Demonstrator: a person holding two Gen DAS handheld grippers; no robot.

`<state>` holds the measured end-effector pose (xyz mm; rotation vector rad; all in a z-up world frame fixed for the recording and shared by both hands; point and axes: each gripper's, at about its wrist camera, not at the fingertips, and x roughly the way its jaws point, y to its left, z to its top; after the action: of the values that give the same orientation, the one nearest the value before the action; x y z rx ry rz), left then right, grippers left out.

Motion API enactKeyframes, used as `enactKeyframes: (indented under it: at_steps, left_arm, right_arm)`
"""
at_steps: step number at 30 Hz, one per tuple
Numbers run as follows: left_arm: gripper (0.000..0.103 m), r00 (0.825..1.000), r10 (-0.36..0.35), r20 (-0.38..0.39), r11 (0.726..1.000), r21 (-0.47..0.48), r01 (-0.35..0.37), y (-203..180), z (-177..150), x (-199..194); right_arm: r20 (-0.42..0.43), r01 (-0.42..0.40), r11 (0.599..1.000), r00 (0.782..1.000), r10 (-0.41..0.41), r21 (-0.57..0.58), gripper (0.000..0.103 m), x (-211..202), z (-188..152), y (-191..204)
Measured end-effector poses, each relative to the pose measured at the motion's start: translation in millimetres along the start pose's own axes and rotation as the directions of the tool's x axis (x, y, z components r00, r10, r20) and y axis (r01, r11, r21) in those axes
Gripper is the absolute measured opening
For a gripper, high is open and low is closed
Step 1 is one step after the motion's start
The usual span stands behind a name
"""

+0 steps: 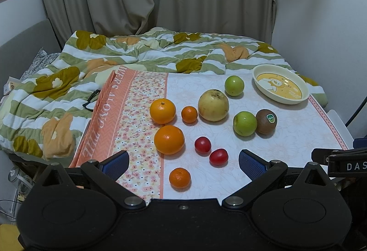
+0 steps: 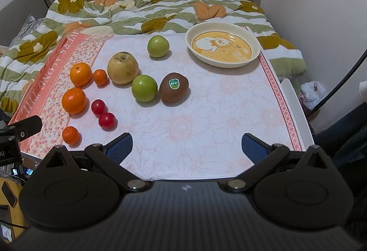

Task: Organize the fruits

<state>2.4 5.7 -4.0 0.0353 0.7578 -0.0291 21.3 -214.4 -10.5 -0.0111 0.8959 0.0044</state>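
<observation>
Cream plate (image 2: 252, 41) empty, far right; fruits loose on cloth (image 2: 206, 118); both grippers' fingers apart, holding nothing.

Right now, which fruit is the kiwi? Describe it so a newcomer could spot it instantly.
Start at the cream plate at the table's far right corner. Nearer the camera from it, a green apple sits touching the kiwi. The kiwi is the only brown, fuzzy fruit, and it carries a green sticker.
</observation>
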Motion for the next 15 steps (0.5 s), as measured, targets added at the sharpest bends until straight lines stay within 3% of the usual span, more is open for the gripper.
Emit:
enactKeyframes:
  at_steps: [15]
  left_arm:
    - [0.103,1.0,-0.003,-0.001,1.0,0.01,0.003,0.1,4.3,5.7]
  right_arm:
    - [-0.003,0.001,1.0,1.0,-0.001,-0.001,0.103,3.5,3.1,4.9]
